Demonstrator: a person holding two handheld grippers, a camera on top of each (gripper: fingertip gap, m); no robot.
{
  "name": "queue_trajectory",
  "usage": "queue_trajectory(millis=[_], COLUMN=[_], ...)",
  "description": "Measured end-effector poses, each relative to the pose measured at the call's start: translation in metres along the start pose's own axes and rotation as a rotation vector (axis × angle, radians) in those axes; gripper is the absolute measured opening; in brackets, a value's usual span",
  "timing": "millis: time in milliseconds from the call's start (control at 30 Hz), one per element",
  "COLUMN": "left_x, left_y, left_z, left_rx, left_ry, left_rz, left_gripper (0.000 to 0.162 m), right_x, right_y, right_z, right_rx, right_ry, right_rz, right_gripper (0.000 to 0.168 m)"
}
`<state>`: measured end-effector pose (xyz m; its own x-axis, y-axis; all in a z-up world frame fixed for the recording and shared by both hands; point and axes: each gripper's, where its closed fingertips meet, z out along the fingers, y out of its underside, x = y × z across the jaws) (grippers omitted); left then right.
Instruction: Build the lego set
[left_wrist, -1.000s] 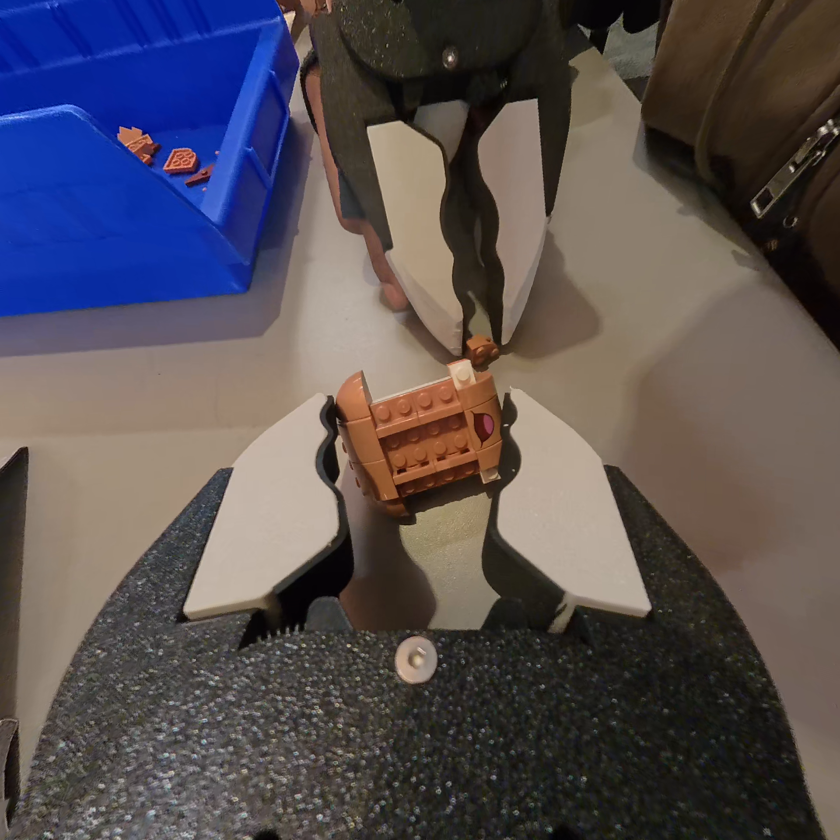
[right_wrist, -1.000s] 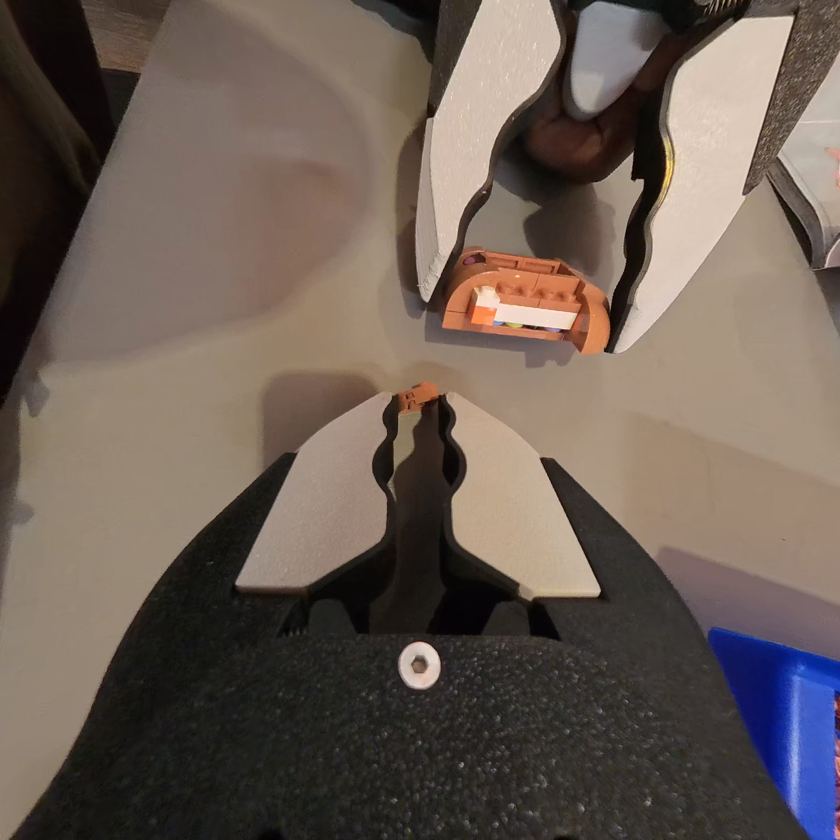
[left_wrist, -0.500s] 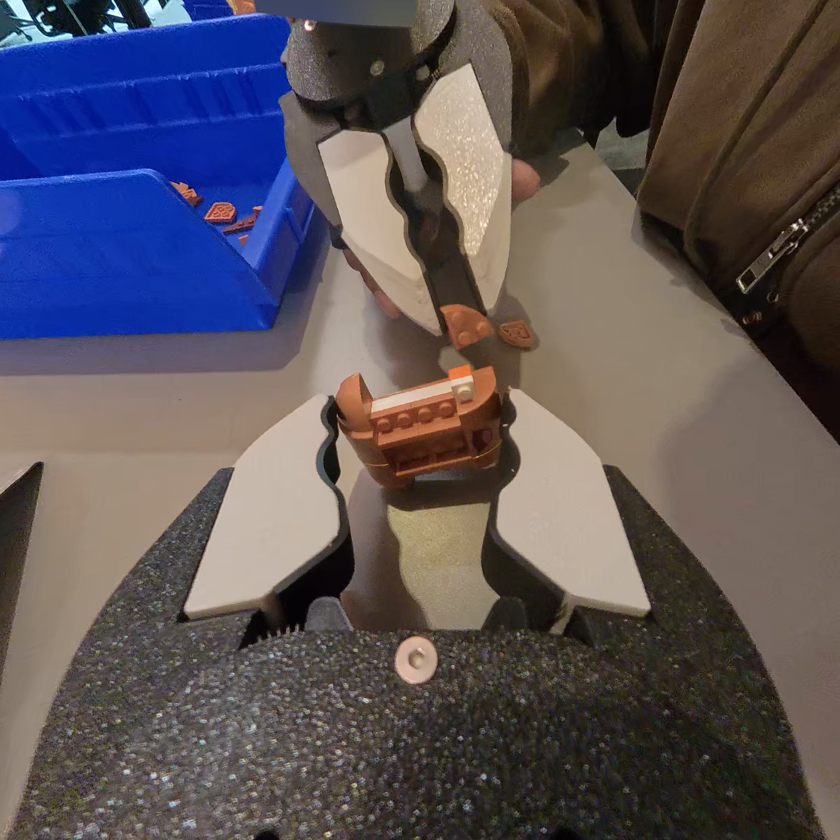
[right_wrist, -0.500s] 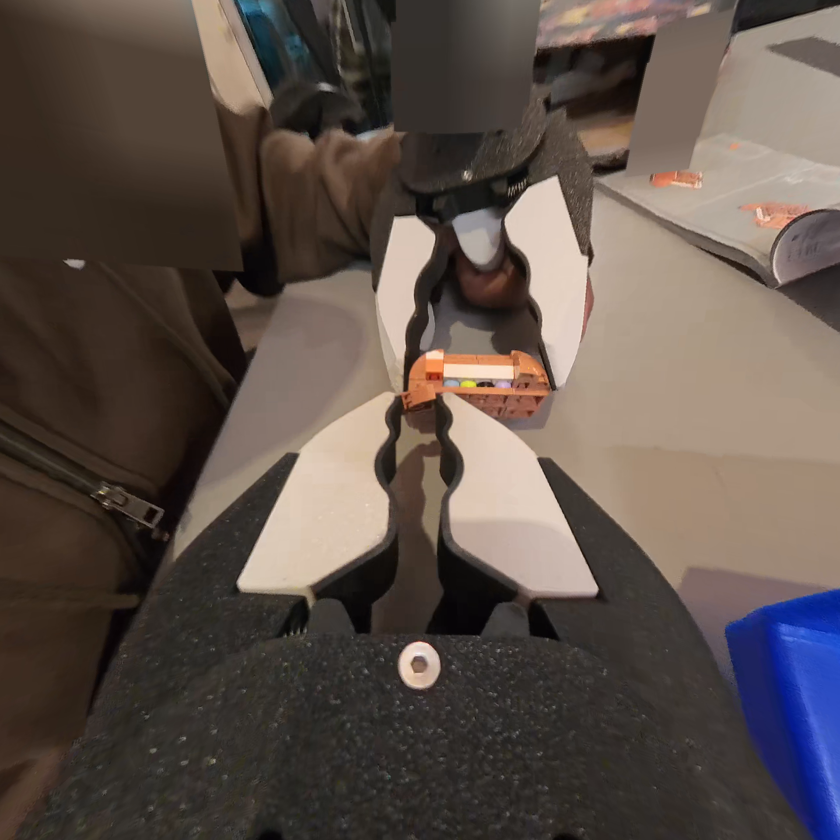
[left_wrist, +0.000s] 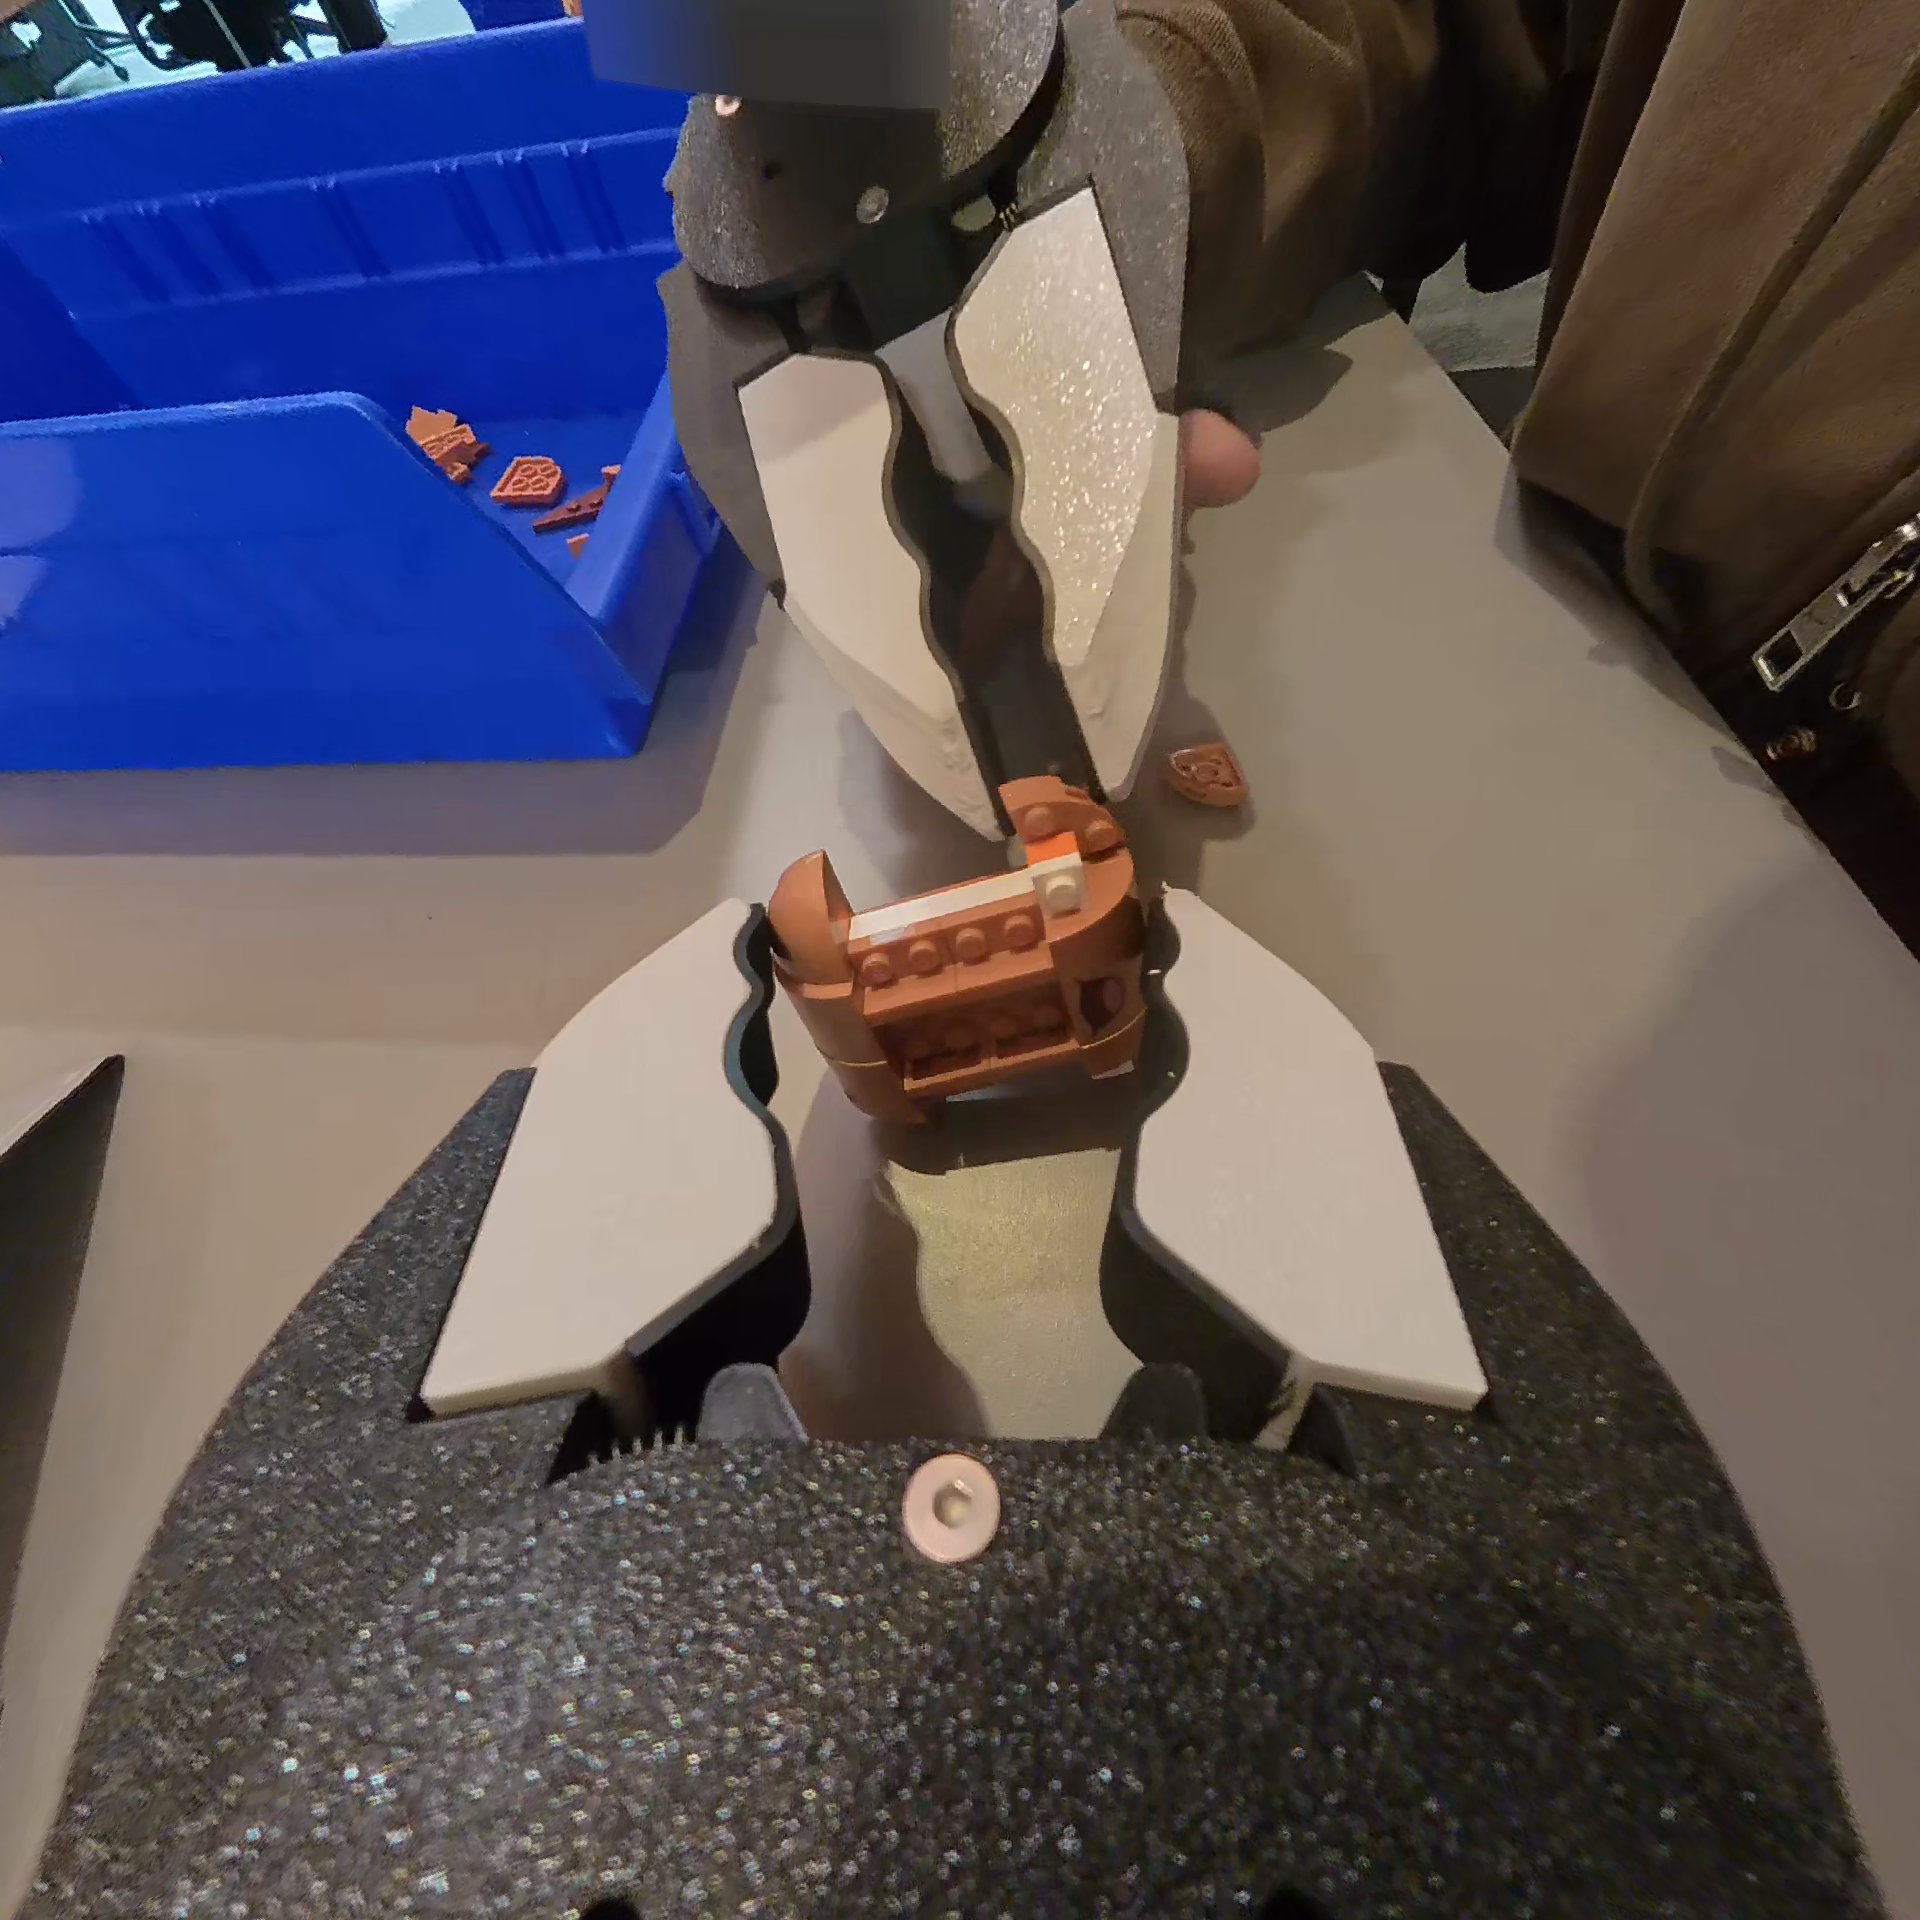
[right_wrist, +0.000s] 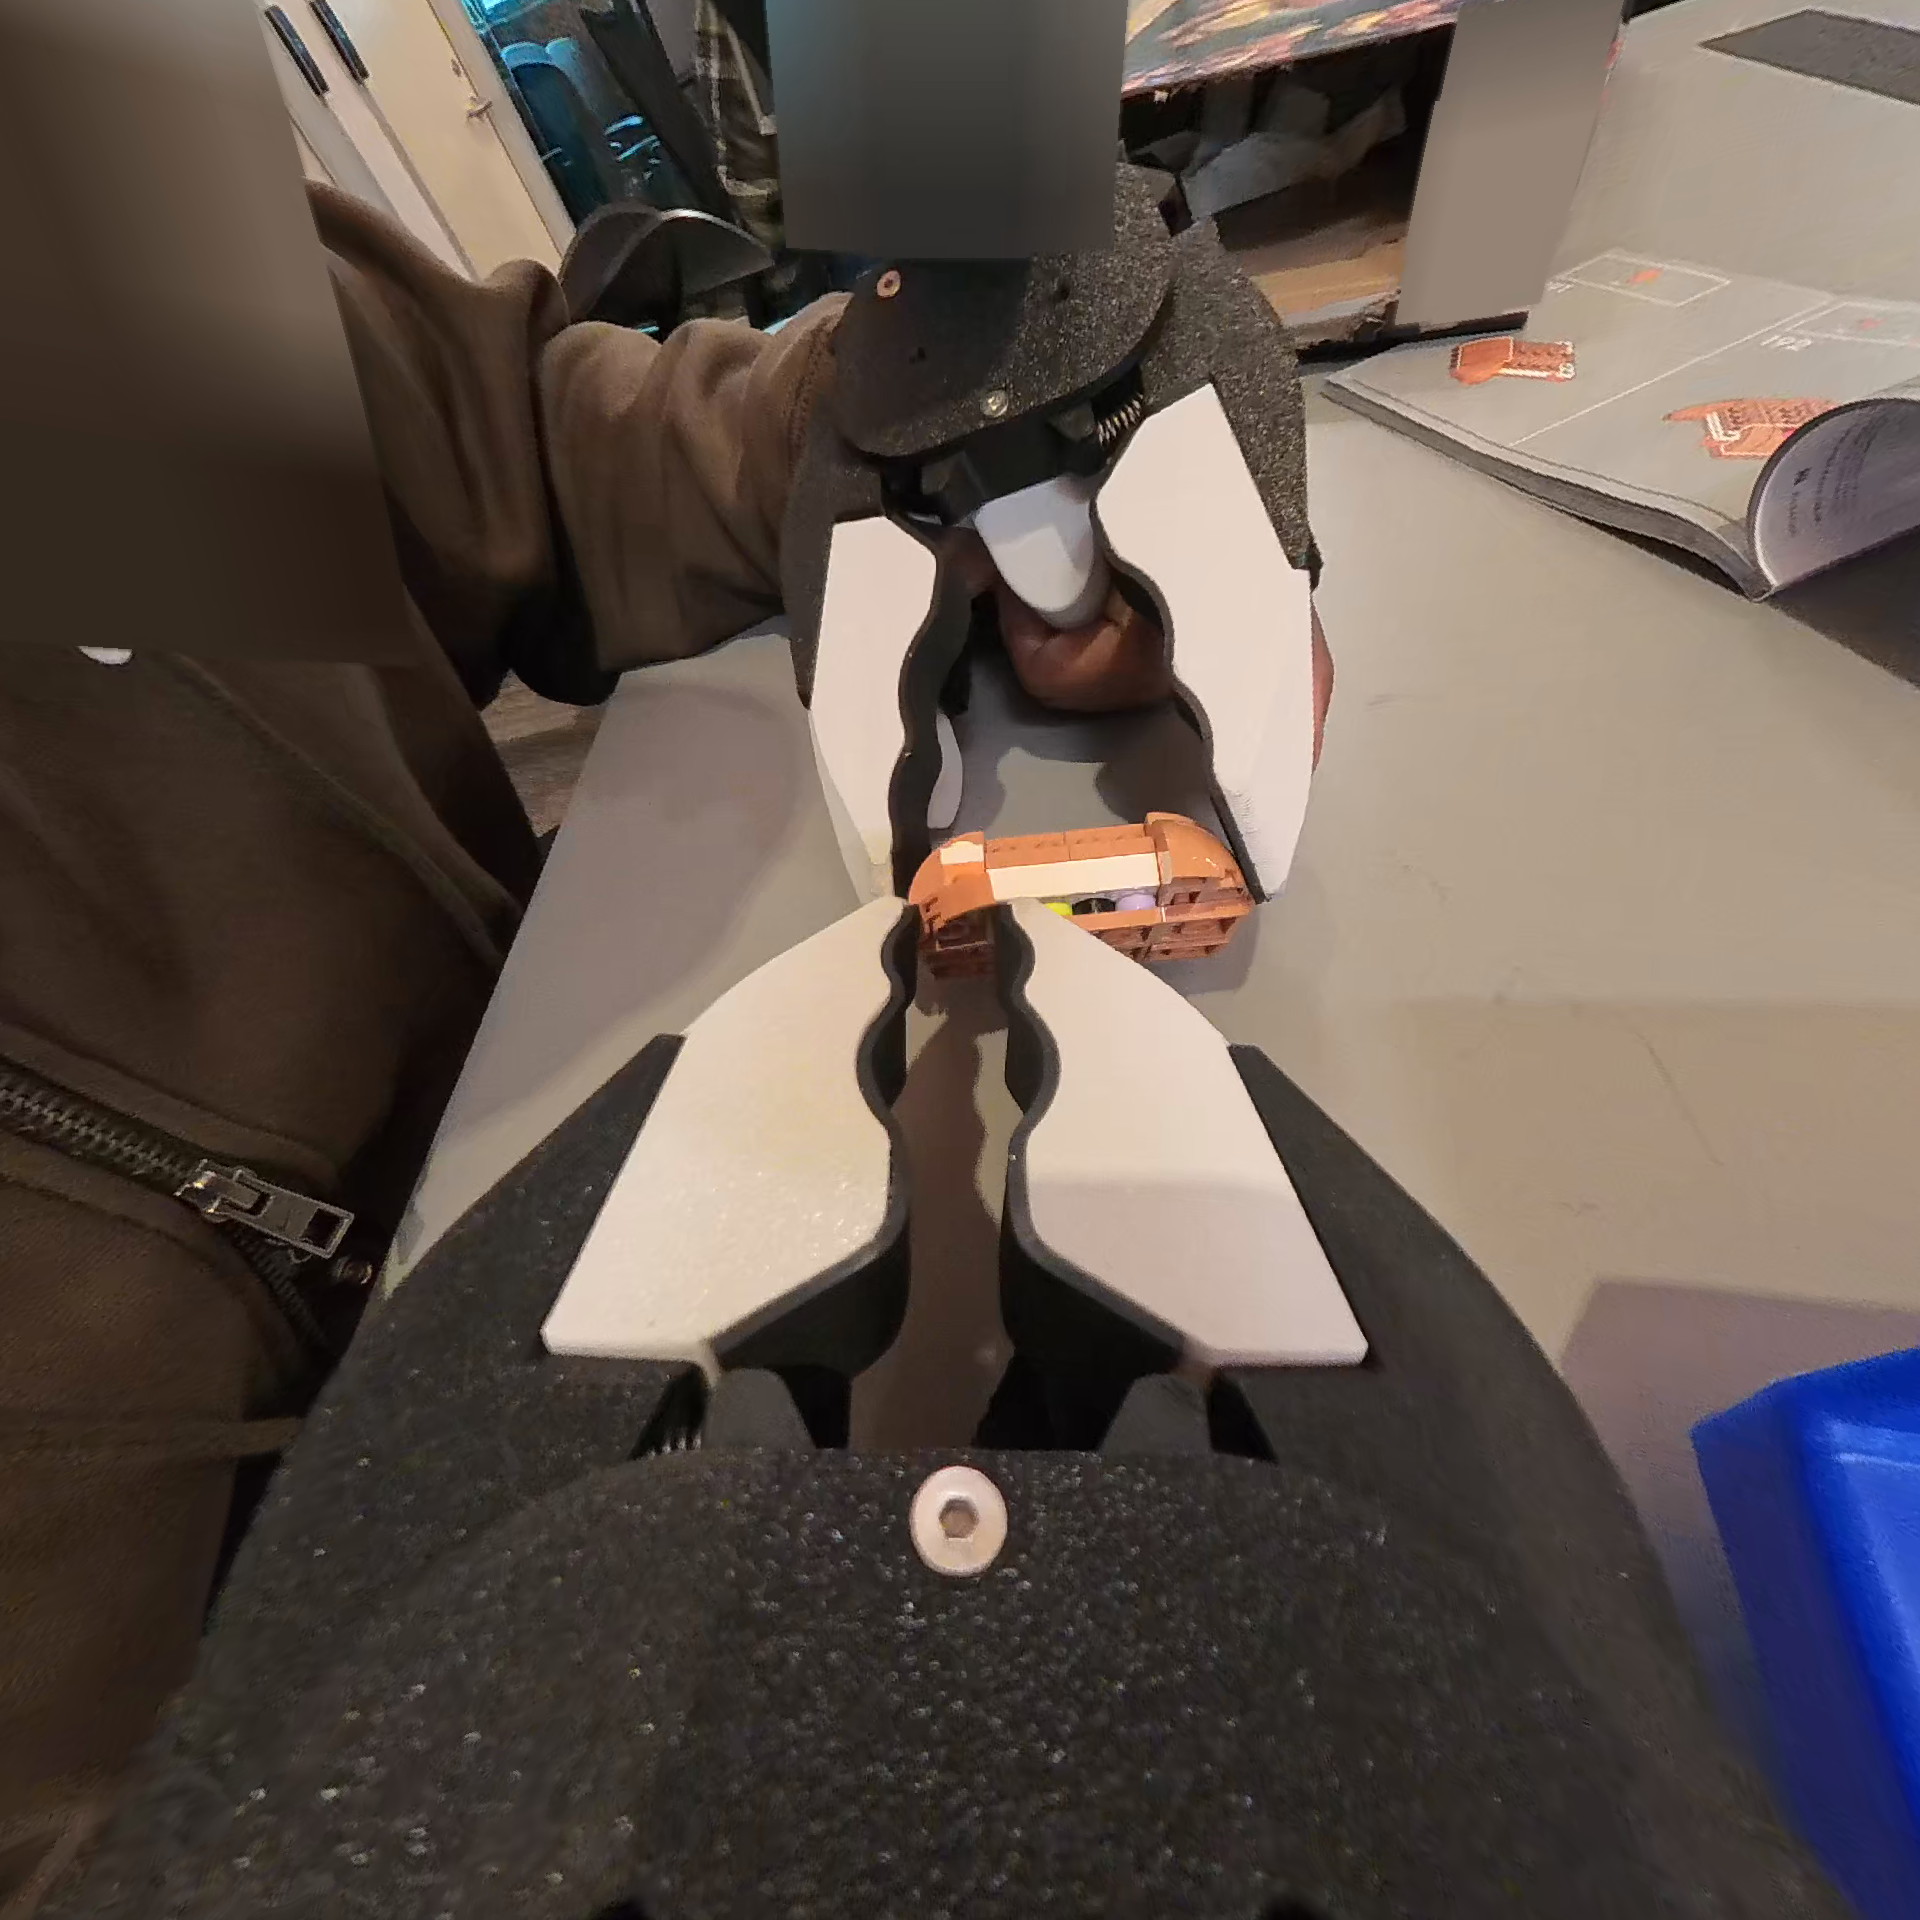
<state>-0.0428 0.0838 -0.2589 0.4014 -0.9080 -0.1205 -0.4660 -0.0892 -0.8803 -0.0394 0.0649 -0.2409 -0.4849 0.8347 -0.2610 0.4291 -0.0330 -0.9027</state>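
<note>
Grey bench (left_wrist: 1455, 1039) — left tool (left_wrist: 961, 961) clamping the brown model (left_wrist: 966, 987); right tool (right_wrist: 961, 920), pinching a small brick (left_wrist: 1060, 816), now touching it — attaching.

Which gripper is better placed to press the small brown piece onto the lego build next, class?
The right gripper: it already grips the small brown piece at the top corner of the lego build. The left gripper clamps the build, steadying it.

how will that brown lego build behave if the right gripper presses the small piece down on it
Probably rigid: the brown lego build is interlocked bricks. It may tip or twist, since the left gripper clamps only its ends and the small piece sits near one end. Hard pressing might pop bricks loose.
</note>
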Motion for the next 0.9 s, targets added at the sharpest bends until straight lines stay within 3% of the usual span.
queue_trajectory(millis=[600,900], left_x=[-0.006,-0.005], left_y=[-0.004,-0.016], left_z=[-0.001,-0.005], left_rx=[0.029,0.118], left_ry=[-0.025,-0.002], left_rz=[-0.038,-0.069], left_gripper=[0.068,0.068], right_x=[0.003,-0.004], right_y=[-0.005,-0.015], right_z=[-0.003,-0.005], right_rx=[0.037,0.084], right_ry=[0.006,-0.01], right_rz=[0.021,-0.01], right_gripper=[0.014,0.016])
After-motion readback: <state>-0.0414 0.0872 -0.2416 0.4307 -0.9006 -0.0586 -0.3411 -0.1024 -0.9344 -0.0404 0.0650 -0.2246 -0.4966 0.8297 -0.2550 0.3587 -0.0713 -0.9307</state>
